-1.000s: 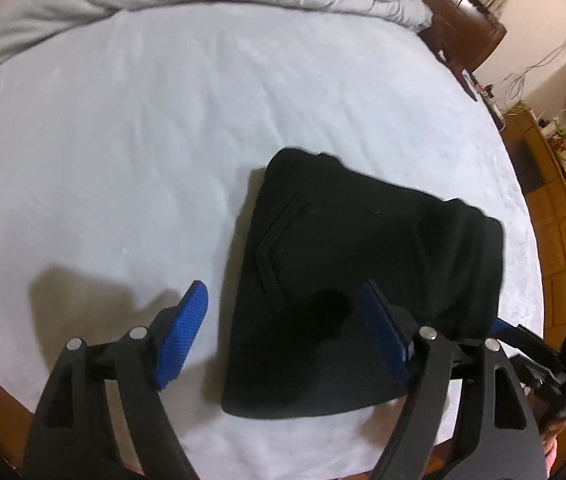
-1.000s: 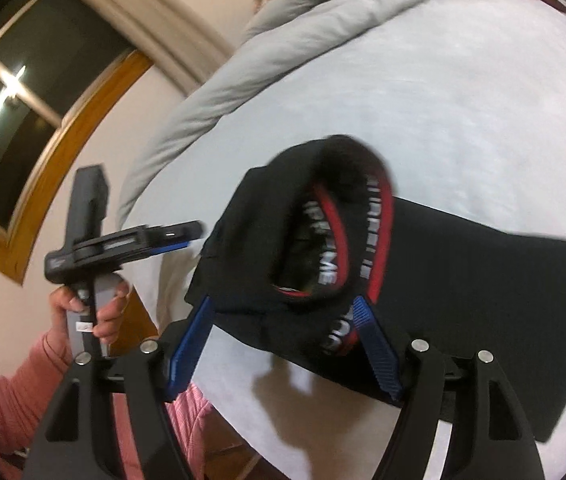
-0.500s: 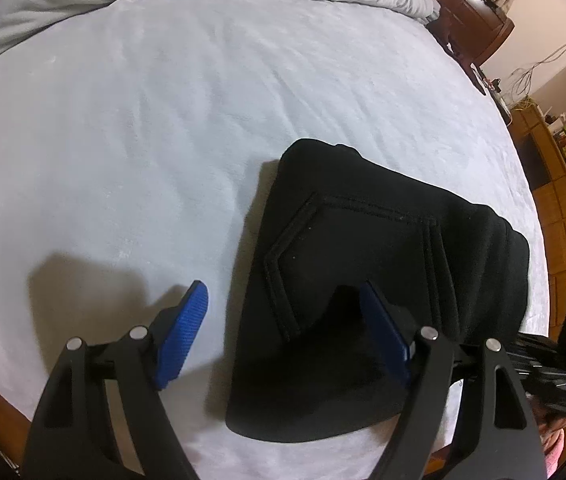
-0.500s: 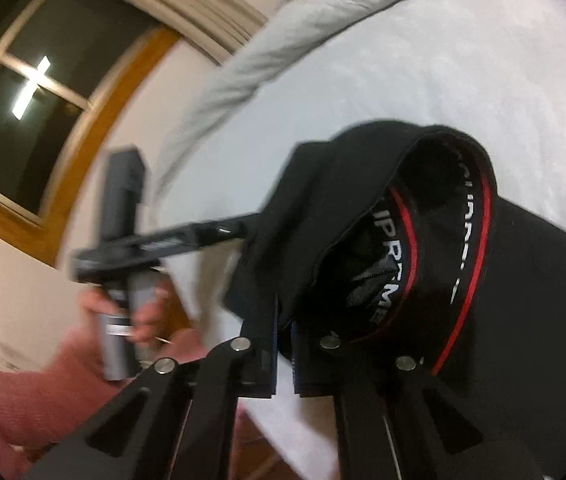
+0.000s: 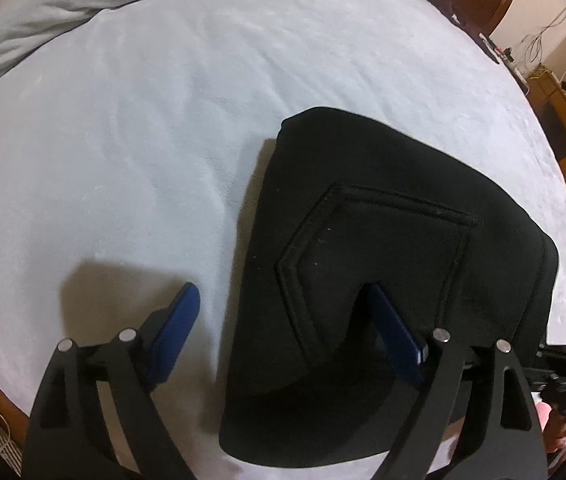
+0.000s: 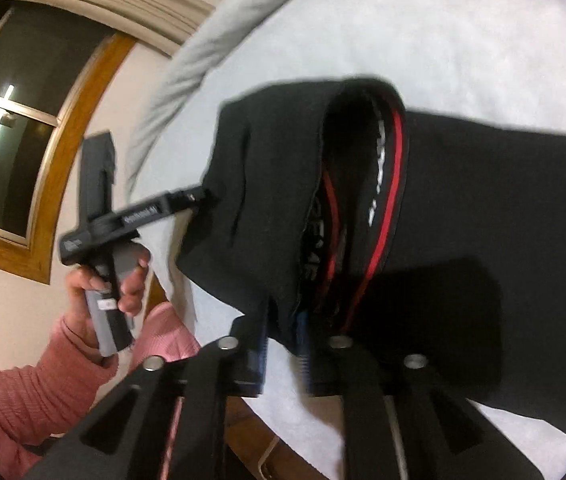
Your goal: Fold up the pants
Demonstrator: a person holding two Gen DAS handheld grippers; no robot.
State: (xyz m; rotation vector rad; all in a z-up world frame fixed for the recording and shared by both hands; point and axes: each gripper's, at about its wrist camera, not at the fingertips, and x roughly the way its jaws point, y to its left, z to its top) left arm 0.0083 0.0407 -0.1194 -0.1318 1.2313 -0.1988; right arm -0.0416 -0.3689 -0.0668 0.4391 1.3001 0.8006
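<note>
Your right gripper pinches the black fleece pants.
Your left gripper hovers wide open, empty, straddling their edge on the pale bedsheet.

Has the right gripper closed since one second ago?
Yes. The right gripper, open a second ago, is now shut on the black pants at the waistband, lifting that edge above the bed sheet.

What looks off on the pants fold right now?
The waistband end of the black pants is lifted off the bed sheet and gapes open, red stripe showing, instead of lying flat. The right gripper pinches that edge; the left gripper is open.
</note>
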